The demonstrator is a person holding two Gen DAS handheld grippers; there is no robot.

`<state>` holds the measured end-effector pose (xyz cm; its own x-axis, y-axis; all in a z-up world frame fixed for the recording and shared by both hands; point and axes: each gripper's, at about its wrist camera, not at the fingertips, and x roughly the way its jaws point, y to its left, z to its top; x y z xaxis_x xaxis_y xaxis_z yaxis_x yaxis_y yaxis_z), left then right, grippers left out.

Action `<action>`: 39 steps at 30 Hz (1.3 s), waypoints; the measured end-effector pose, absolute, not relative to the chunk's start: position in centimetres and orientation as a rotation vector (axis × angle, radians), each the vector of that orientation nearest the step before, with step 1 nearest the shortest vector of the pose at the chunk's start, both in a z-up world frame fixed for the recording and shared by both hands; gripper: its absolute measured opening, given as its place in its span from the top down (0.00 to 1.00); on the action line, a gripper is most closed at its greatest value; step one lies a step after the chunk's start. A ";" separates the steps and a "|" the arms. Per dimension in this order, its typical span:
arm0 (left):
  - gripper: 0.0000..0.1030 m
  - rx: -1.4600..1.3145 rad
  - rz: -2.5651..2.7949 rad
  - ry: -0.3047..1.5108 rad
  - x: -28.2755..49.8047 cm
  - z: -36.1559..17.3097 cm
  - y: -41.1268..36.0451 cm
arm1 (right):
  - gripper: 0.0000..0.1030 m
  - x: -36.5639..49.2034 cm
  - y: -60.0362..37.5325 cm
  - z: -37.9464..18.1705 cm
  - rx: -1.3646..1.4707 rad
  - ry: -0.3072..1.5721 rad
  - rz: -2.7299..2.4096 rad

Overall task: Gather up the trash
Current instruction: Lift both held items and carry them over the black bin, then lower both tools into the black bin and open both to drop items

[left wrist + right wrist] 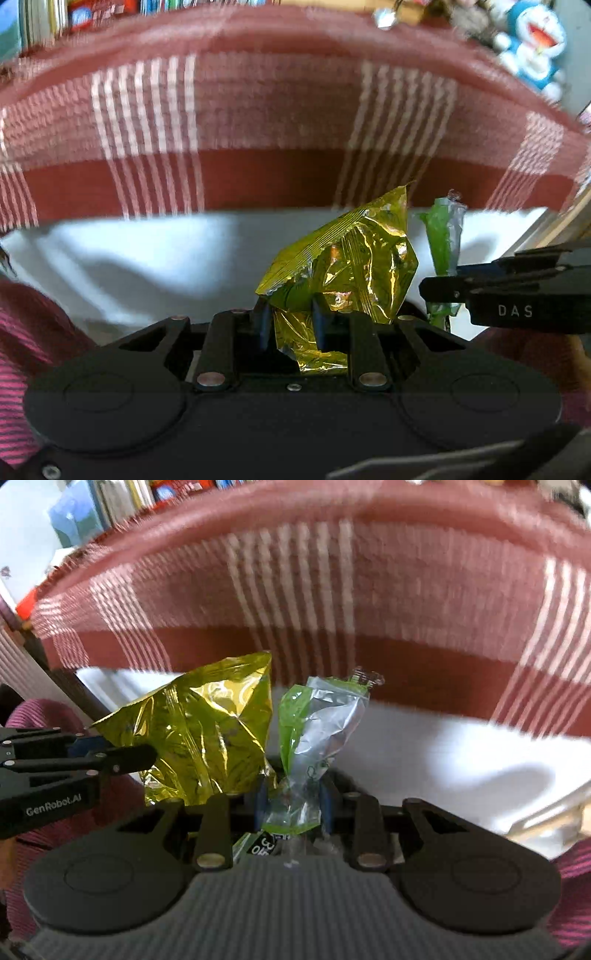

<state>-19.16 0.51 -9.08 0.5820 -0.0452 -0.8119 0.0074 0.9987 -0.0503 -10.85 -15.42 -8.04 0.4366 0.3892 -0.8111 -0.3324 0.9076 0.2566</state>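
The left gripper (290, 314) stands narrow, its two blue-padded fingers (263, 325) pinched on the lower part of a crumpled, shiny yellow-gold foil snack wrapper (343, 266). The wrapper stands up above the fingers, and a fold of it hangs down behind them toward the gripper body. The right gripper (293, 801) is likewise nearly closed, its fingers (325, 801) pressed on the twisted neck of a crinkled clear plastic wrapper with a bright green strip (317, 723), which rises upright from the grip. A printed scrap of it lies low behind the fingers.

The two grippers are side by side and near each other. In the right wrist view the gold wrapper (207, 720) sits just to the left of the green-and-clear one, their edges close or touching; which of the two cannot be told. In the left wrist view the right gripper's black body (517, 291) comes in from the right edge, with the green strip (441, 240) showing just beyond it.

Past both wrappers lies a white cloth surface (147, 251), bare and open ahead of the grippers. Beyond it a red blanket with white plaid stripes (258, 110) rises as a wide rounded edge across the whole view. Pink-and-dark striped fabric (22, 332) shows at the lower corners. Far off are shelves of colourful items (85, 14) and a blue-and-white plush toy (532, 40).

There are two grippers and two pieces of trash, one in each.
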 end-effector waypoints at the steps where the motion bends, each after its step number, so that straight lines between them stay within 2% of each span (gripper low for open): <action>1: 0.80 -0.041 -0.029 0.980 -18.7 -9.9 0.5 | 0.67 -10.7 -15.4 -8.9 0.070 1.047 0.443; 7: 0.79 -0.036 0.003 1.114 -16.7 -14.0 0.4 | 0.66 -9.7 -15.1 -12.3 0.074 1.136 0.431; 17: 0.79 -0.033 0.032 1.226 -14.7 -18.3 0.0 | 0.66 -8.1 -13.9 -16.3 0.068 1.255 0.392; 29: 0.78 -0.034 0.045 1.263 -13.9 -19.4 -0.4 | 0.63 -7.3 -13.4 -18.2 0.092 1.302 0.366; 32: 0.72 -0.029 0.051 1.268 -13.8 -19.5 -0.5 | 0.47 -7.3 -13.3 -18.0 0.091 1.301 0.371; 34: 0.62 -0.029 0.052 1.274 -13.8 -19.8 -0.4 | 0.44 -7.4 -13.3 -18.0 0.093 1.298 0.376; 37: 0.54 -0.027 0.049 1.280 -13.9 -19.9 -0.4 | 0.35 -7.4 -13.2 -18.1 0.091 1.298 0.378; 39: 0.50 -0.022 0.052 1.280 -14.0 -19.8 -0.5 | 0.34 -7.4 -13.3 -18.1 0.091 1.298 0.381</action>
<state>-13.99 -0.47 -19.83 0.2855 0.0265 -0.9580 -0.0506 0.9986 0.0126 -7.43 -13.27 -18.14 0.2167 0.3250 -0.9206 -0.2244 0.9343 0.2770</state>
